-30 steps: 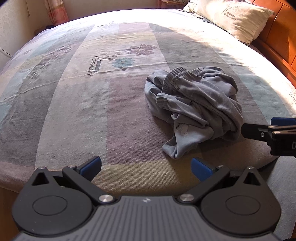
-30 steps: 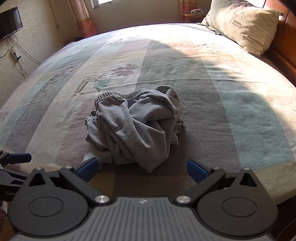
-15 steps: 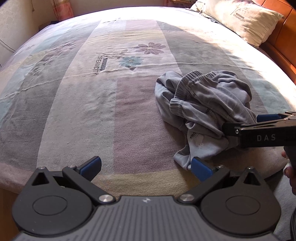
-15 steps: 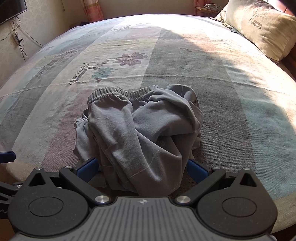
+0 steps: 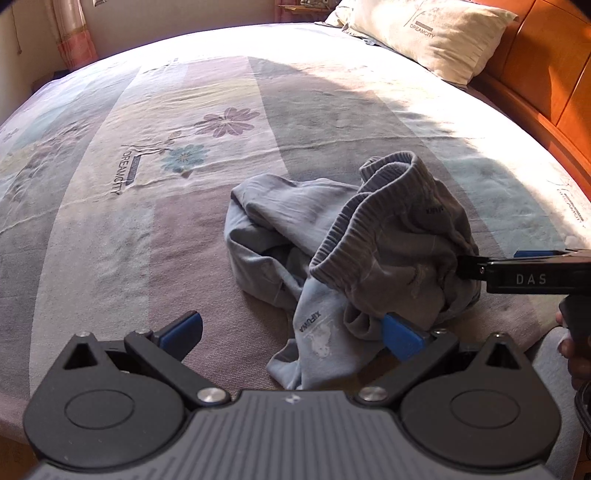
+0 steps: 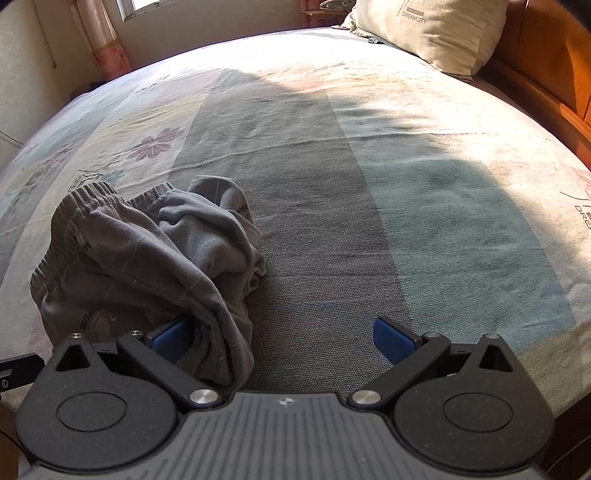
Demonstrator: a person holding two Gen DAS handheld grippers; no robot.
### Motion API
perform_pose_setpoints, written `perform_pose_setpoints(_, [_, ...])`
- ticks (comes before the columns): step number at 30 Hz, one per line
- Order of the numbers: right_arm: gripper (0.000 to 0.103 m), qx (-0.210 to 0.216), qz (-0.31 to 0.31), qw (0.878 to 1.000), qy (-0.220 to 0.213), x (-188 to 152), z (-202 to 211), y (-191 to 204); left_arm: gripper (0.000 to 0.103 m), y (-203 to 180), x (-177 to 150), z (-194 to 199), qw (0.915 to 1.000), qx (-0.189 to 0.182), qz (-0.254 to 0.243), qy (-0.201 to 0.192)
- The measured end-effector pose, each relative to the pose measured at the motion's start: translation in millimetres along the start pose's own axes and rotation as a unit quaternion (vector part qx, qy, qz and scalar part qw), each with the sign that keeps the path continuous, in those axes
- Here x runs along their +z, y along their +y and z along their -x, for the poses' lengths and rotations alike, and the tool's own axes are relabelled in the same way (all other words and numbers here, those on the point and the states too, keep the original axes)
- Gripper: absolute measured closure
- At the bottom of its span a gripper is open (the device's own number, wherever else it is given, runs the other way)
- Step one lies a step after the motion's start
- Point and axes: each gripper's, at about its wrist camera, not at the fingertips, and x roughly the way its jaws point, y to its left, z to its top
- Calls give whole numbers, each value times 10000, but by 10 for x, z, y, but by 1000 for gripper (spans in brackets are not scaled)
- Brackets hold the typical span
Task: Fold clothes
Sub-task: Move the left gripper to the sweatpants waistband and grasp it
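Crumpled grey trousers [image 5: 354,258] on the bed [image 5: 147,229] are flanked by both spread, empty grippers; the right gripper [image 6: 282,338] is nearer.

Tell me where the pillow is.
The pillow lies at the far right corner of the bed in both views, against the wooden headboard, well beyond the grey pants.

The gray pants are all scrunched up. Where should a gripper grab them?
Probably the ribbed elastic waistband of the gray pants. It stands up as a thick open edge on top of the heap, facing the left gripper, so coming in from the near side and pinching that rim looks easiest.
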Motion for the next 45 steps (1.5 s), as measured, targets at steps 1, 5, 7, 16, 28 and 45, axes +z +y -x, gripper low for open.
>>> perform_pose_setpoints(1, [0,10,-26,10000,9,-16,-1,-27,1,-44,25,-25,10000,-89,-17,-30])
perform_pose_setpoints(5, [0,96,-117,9999,45,-94,16,-96,1,-148,88,-248,9988,-493,34,9])
perform_pose_setpoints(7, [0,137,-131,9998,50,-125,27,-124,1,-175,89,-394,9987,-504,51,66])
perform_pose_setpoints(16, [0,385,47,9992,-66,-249,88,-198,0,-134,-50,-795,9966,-819,72,-50])
perform_pose_setpoints(28, [0,640,93,9979,-86,-330,15,-214,0,-184,-191,-850,9939,-751,-461,-669])
perform_pose_setpoints(45, [0,1060,247,9941,-13,-484,-56,-411,1,-82,-38,-409,9772,-1442,-1060,-1146])
